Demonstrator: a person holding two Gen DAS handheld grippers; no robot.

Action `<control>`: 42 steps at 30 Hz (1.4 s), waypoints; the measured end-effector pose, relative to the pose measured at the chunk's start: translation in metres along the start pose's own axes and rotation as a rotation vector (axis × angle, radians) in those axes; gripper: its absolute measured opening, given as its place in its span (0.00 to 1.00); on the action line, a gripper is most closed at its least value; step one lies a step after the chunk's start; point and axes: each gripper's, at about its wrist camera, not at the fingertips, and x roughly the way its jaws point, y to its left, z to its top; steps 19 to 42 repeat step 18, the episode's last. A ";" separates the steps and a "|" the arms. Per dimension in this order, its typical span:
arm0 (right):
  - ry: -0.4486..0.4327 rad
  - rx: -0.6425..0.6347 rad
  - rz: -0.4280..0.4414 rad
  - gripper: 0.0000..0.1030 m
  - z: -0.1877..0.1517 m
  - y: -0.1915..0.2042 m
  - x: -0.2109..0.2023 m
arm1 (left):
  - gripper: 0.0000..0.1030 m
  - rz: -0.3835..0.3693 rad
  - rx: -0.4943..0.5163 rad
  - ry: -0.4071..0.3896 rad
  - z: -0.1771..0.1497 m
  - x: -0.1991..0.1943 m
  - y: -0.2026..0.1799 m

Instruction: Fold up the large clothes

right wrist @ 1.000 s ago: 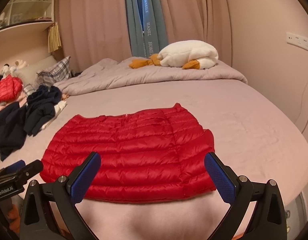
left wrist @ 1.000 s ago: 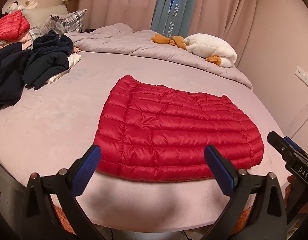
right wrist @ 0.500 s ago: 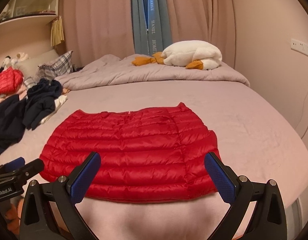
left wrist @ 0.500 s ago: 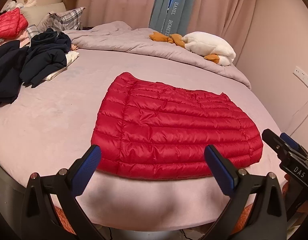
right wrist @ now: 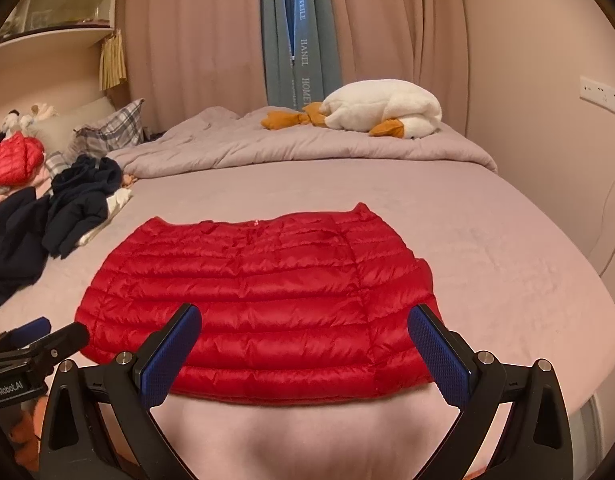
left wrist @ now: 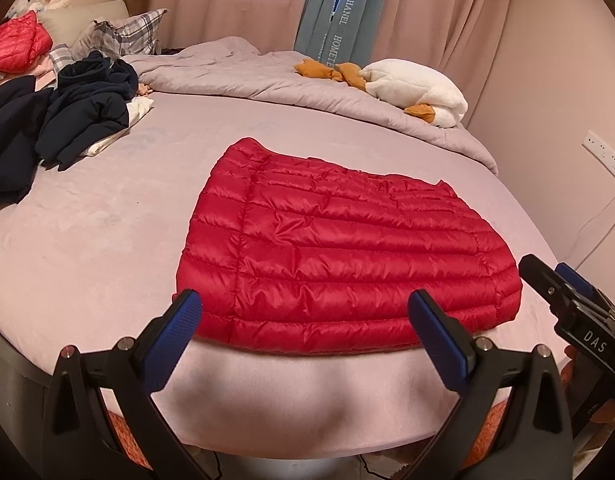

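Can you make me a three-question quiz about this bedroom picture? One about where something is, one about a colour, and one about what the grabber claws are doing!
1. Where does the plush goose lie?
A. On the rumpled grey duvet at the far end of the bed
B. On top of the red puffer jacket
C. On the shelf

2. What colour is the quilted puffer jacket spread flat on the bed?
A. Navy
B. Red
C. White

3. How are the left gripper and right gripper?
A. Both shut on the jacket
B. One open, one shut
C. Both open and holding nothing

Answers:
1. A, because the goose rests on the duvet before the curtains, apart from the jacket.
2. B, since the jacket is bright red; the navy clothes lie heaped at the left.
3. C, as each pair of blue pads stands wide apart with nothing between them.
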 end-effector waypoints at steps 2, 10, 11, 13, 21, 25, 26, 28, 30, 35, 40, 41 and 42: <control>0.002 -0.001 -0.003 0.99 0.000 0.001 0.001 | 1.00 0.000 -0.001 0.003 0.000 0.000 0.001; 0.011 0.002 -0.024 0.99 -0.002 0.003 0.001 | 1.00 -0.001 -0.004 -0.004 0.000 -0.003 0.004; 0.011 0.002 -0.026 0.99 -0.002 0.002 0.000 | 1.00 -0.001 -0.006 -0.005 0.000 -0.003 0.004; 0.011 0.007 -0.023 0.99 -0.002 0.002 0.000 | 1.00 -0.003 -0.006 -0.007 0.000 -0.004 0.004; 0.017 0.004 -0.025 0.99 -0.003 0.003 0.001 | 1.00 -0.011 -0.002 -0.008 0.000 -0.005 0.003; 0.017 0.004 -0.025 0.99 -0.003 0.003 0.001 | 1.00 -0.011 -0.002 -0.008 0.000 -0.005 0.003; 0.017 0.004 -0.025 0.99 -0.003 0.003 0.001 | 1.00 -0.011 -0.002 -0.008 0.000 -0.005 0.003; 0.017 0.004 -0.025 0.99 -0.003 0.003 0.001 | 1.00 -0.011 -0.002 -0.008 0.000 -0.005 0.003; 0.017 0.004 -0.025 0.99 -0.003 0.003 0.001 | 1.00 -0.011 -0.002 -0.008 0.000 -0.005 0.003; 0.017 0.004 -0.025 0.99 -0.003 0.003 0.001 | 1.00 -0.011 -0.002 -0.008 0.000 -0.005 0.003; 0.017 0.004 -0.025 0.99 -0.003 0.003 0.001 | 1.00 -0.011 -0.002 -0.008 0.000 -0.005 0.003; 0.017 0.004 -0.025 0.99 -0.003 0.003 0.001 | 1.00 -0.011 -0.002 -0.008 0.000 -0.005 0.003; 0.017 0.004 -0.025 0.99 -0.003 0.003 0.001 | 1.00 -0.011 -0.002 -0.008 0.000 -0.005 0.003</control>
